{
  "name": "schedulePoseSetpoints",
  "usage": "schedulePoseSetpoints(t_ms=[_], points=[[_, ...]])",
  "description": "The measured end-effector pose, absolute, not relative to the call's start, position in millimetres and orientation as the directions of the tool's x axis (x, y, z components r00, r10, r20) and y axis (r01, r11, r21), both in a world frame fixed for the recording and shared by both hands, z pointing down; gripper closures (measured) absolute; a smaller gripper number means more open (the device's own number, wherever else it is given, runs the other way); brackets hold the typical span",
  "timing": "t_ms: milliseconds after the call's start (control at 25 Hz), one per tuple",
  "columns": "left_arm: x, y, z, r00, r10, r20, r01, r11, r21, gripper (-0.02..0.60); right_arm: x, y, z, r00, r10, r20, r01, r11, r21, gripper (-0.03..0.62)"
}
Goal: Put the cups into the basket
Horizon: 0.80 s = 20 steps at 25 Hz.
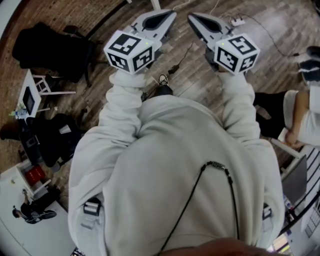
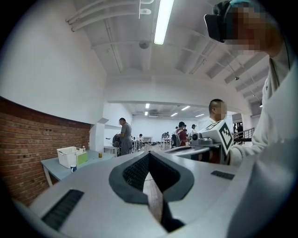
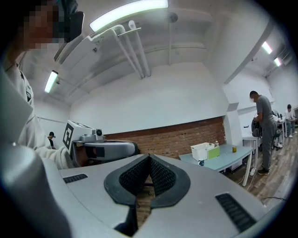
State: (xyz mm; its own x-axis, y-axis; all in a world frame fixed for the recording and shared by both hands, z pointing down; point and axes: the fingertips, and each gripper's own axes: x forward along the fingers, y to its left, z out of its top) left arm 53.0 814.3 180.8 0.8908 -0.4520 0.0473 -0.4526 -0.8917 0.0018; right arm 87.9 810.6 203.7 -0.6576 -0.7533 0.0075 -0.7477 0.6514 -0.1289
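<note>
A white basket [image 2: 67, 156] stands on a light blue table [image 2: 56, 168] against the brick wall, far off. A small cup [image 2: 73, 169] sits at the table's front edge and a yellowish cup [image 2: 100, 155] further along. The right gripper view shows the same basket [image 3: 201, 151], small cup [image 3: 200, 162] and yellowish cup [image 3: 233, 149]. My left gripper [image 2: 149, 155] and right gripper [image 3: 149, 157] are both shut and empty. They are held level side by side in front of my body, above the wooden floor, the left gripper [image 1: 170, 14] beside the right gripper [image 1: 192, 17].
A green box [image 3: 213, 151] leans beside the basket. A person [image 3: 263, 130] stands past the table's end, and several others are deeper in the room. A seated person [image 1: 300, 115] is at my right; black bags [image 1: 50, 50] and a white stool [image 1: 35, 90] lie to my left.
</note>
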Motion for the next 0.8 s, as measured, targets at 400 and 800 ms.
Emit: schedulePoseSetpoints(t_ms=[400, 800], points=[[40.3, 720.0, 185.0, 0.909, -0.417, 0.028, -0.417, -0.909, 0.013, 0.583, 82.6, 719.8, 215.0, -0.653, -0.756, 0.051, -0.755, 0.645, -0.120, 0.583], [15.5, 566.2, 199.9, 0.915, -0.401, 0.033, -0.403, -0.913, 0.067, 0.583, 54.4, 568.5, 229.9, -0.631, -0.769, 0.099, -0.775, 0.620, -0.125, 0.583]])
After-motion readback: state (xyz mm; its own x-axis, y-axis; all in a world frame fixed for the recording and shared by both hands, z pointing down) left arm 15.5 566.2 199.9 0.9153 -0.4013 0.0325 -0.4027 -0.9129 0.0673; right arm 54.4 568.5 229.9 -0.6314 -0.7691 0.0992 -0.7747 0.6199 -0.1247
